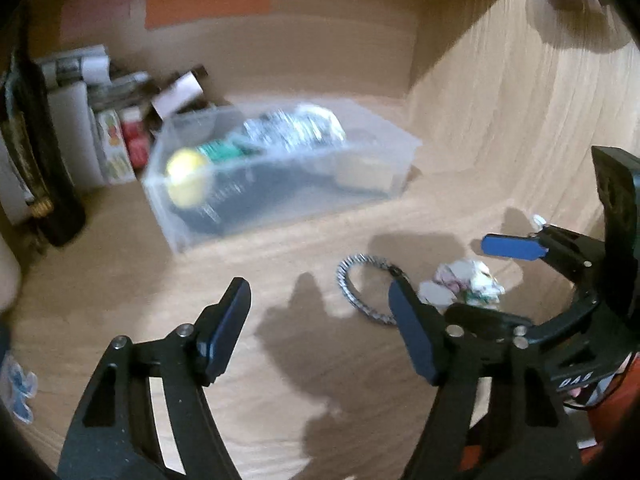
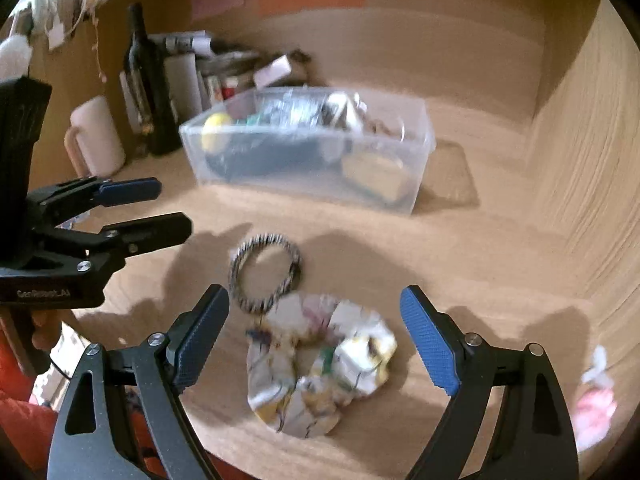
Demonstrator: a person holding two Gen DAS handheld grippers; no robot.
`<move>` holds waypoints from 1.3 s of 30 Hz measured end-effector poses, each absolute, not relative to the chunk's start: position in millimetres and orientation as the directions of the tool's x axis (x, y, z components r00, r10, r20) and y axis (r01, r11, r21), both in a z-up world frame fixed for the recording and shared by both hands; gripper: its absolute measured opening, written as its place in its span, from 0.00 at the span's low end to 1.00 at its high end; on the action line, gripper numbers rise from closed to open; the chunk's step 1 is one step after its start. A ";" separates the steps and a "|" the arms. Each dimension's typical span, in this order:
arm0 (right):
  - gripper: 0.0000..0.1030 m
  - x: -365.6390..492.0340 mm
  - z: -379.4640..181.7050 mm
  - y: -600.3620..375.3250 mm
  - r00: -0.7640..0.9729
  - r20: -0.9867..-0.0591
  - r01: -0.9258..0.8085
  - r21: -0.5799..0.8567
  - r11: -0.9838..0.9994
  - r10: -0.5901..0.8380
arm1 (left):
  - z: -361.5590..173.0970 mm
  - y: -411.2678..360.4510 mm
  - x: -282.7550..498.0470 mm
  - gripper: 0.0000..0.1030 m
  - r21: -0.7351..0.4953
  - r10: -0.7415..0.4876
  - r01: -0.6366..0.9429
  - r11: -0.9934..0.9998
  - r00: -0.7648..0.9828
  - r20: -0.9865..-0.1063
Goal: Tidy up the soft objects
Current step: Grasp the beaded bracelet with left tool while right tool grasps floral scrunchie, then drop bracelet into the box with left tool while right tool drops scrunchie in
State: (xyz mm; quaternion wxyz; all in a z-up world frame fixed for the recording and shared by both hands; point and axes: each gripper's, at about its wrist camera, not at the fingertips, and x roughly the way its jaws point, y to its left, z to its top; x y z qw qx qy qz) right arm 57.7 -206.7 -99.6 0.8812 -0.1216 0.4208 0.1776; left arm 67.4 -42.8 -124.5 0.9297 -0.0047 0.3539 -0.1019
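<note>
The right gripper stands wide apart, its blue-padded fingers holding nothing; the crumpled white printed cloth lies on the wooden desk surface between and just ahead of them. Touching the cloth's far edge lies a black-and-white striped fabric ring, flat on the wood. The left gripper is likewise spread wide and empty above bare wood, with the ring just beyond its right finger. In the right wrist view it enters from the left, its two fingers apart. Farther back stands a clear plastic storage box, well apart from the cloth, holding a yellow ball, a shiny crinkled packet and dark items too blurred to name. Behind it a dark glass bottle, a pale pink mug and stacked small boxes crowd the corner.
</note>
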 end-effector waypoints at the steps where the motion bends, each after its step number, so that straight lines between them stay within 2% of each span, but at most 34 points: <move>1: 0.84 56.0 -102.6 -206.2 0.577 -0.790 -0.416 -0.065 0.907 0.208 | -128.7 -45.7 68.5 0.62 -0.091 -0.202 0.192 0.977 0.715 -0.670; 6: 0.84 55.5 -119.5 -204.5 0.546 -0.816 -0.431 -0.082 0.898 0.188 | -144.8 -54.9 79.4 0.46 -0.113 -0.214 0.191 0.975 0.667 -0.713; 9: 0.80 57.3 -123.7 -207.5 0.542 -0.820 -0.425 -0.083 0.901 0.181 | -151.8 -54.5 90.2 0.36 -0.136 -0.222 0.181 0.974 0.643 -0.733; 11: 0.72 57.3 -123.1 -211.8 0.554 -0.815 -0.415 -0.091 0.905 0.172 | -154.7 -54.9 95.7 0.31 -0.150 -0.229 0.177 0.973 0.632 -0.740; 13: 0.56 57.1 -121.8 -214.7 0.559 -0.812 -0.412 -0.096 0.906 0.168 | -155.9 -56.7 99.5 0.28 -0.158 -0.239 0.183 0.970 0.626 -0.743; 16: 0.37 56.8 -120.4 -218.8 0.561 -0.809 -0.406 -0.089 0.909 0.172 | -156.3 -59.0 105.2 0.21 -0.166 -0.253 0.196 0.966 0.618 -0.744; 20: 0.24 59.8 -118.2 -225.7 0.569 -0.804 -0.390 -0.076 0.918 0.175 | -157.4 -61.0 107.6 0.06 -0.163 -0.250 0.195 0.967 0.611 -0.751; 21: 0.21 59.6 -116.7 -226.7 0.575 -0.800 -0.386 -0.078 0.919 0.173 | -157.4 -61.3 108.4 0.05 -0.159 -0.247 0.196 0.968 0.610 -0.753; 24: 0.18 60.2 -109.2 -227.5 0.598 -0.782 -0.382 -0.083 0.921 0.177 | -155.6 -60.7 106.9 0.05 -0.137 -0.224 0.185 0.973 0.627 -0.746; 39: 0.18 85.5 -56.6 -216.9 0.717 -0.657 -0.355 -0.057 0.933 0.233 | -101.6 -25.2 103.3 0.05 -0.112 -0.178 0.138 0.984 0.756 -0.630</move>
